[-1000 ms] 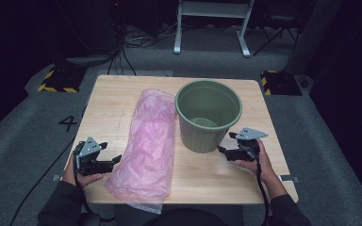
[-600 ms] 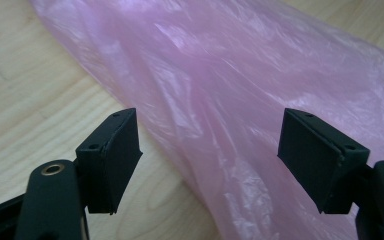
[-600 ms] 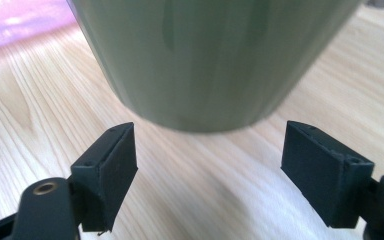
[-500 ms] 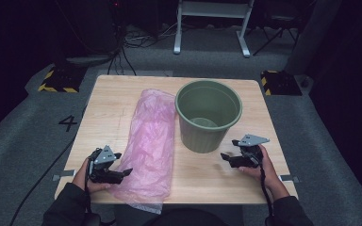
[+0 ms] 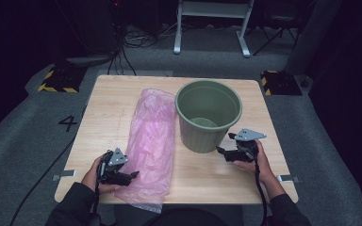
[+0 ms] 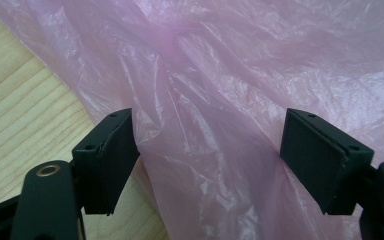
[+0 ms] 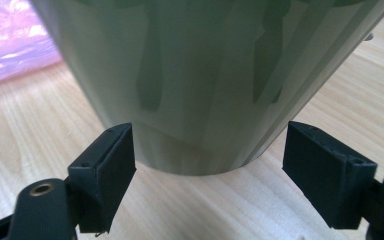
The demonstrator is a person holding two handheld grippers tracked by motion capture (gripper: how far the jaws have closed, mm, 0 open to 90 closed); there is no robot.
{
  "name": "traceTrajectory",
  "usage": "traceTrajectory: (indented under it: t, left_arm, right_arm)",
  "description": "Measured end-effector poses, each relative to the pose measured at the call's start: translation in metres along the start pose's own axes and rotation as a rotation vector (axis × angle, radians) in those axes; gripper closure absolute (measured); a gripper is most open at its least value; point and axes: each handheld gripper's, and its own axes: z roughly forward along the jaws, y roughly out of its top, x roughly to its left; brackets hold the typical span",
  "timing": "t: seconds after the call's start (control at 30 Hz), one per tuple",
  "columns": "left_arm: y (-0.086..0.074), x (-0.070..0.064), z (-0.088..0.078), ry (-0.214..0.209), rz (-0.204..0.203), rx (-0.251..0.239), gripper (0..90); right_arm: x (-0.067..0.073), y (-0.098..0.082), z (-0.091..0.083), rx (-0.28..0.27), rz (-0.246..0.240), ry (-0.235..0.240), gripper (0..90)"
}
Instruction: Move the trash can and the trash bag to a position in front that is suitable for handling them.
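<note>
A crumpled pink plastic bag (image 5: 153, 136) lies lengthwise on the wooden table (image 5: 108, 108), left of an upright green bucket (image 5: 208, 117). My left gripper (image 5: 131, 176) is at the bag's near left edge and is open. In the left gripper view the pink bag (image 6: 220, 75) lies between and beyond the spread jaws of the left gripper (image 6: 207, 155), with neither pad pressing on it. My right gripper (image 5: 222, 153) stands open just right of the bucket's base. In the right gripper view, the bucket (image 7: 200, 75) rises close ahead of the right gripper (image 7: 207, 165).
The bag's near end hangs over the table's front edge (image 5: 143, 205). Bare wood lies left of the bag and in front of the bucket. Striped floor blocks (image 5: 56, 80), cables and a white stand (image 5: 212, 28) sit beyond the table.
My left gripper has moved right and toward the near edge, from the bare wood onto the bag's left edge. The right gripper has barely shifted.
</note>
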Motion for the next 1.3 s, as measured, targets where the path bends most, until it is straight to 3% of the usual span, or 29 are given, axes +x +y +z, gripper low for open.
traceTrajectory:
  t: [0.3,0.53,0.8,0.97,1.3]
  left_arm:
    - [-0.001,0.005,0.005,-0.031,-0.024,-0.018,18.6]
    - [-0.002,0.007,0.006,-0.024,-0.039,-0.028,16.0]
    - [-0.003,0.007,0.006,-0.013,-0.056,-0.032,15.8]
    - [-0.003,0.007,0.007,-0.012,-0.059,-0.034,15.8]
    - [-0.003,0.007,0.006,-0.009,-0.059,-0.032,15.8]
  right_arm:
    - [-0.009,0.007,0.008,-0.018,0.005,0.016,23.2]
    - [-0.015,0.013,0.018,-0.022,0.025,0.023,22.7]
    - [-0.018,0.025,0.029,-0.018,0.020,-0.005,24.4]
    - [-0.025,0.039,0.040,-0.021,0.045,-0.033,28.0]
    - [-0.024,0.039,0.048,-0.004,0.044,-0.037,29.6]
